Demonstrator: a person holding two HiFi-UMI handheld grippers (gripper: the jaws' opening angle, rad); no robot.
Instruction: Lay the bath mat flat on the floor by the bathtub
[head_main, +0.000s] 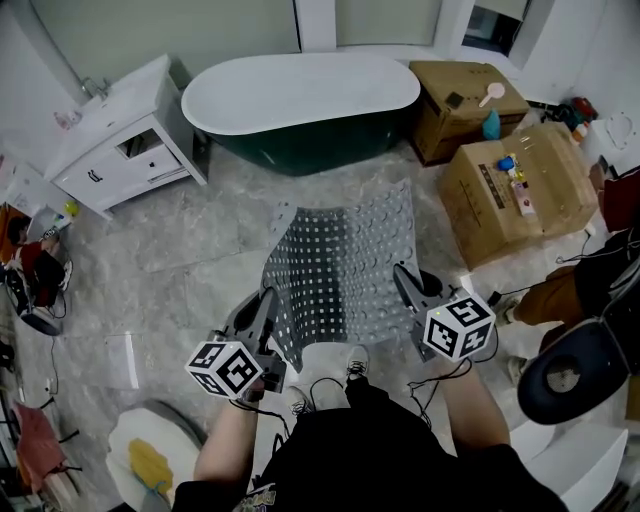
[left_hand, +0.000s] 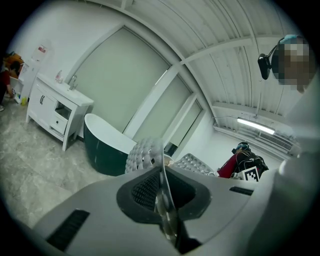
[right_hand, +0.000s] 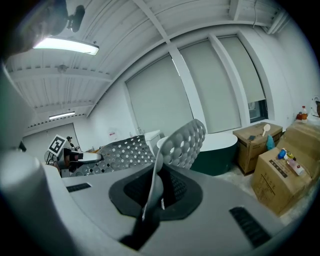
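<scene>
A grey perforated bath mat (head_main: 342, 262) hangs spread in the air between my two grippers, above the marble floor in front of the dark green bathtub (head_main: 300, 105). My left gripper (head_main: 268, 302) is shut on the mat's near left edge; that edge (left_hand: 161, 172) runs pinched between the jaws in the left gripper view. My right gripper (head_main: 404, 282) is shut on the mat's near right edge, where the mat (right_hand: 181, 141) curls up out of the jaws. The far end of the mat sags toward the tub.
A white vanity cabinet (head_main: 125, 140) stands left of the tub. Cardboard boxes (head_main: 515, 185) with small items sit at the right. A toilet (head_main: 580, 365) is at the near right, cables lie on the floor by my feet, and a white bin (head_main: 150, 455) is at the near left.
</scene>
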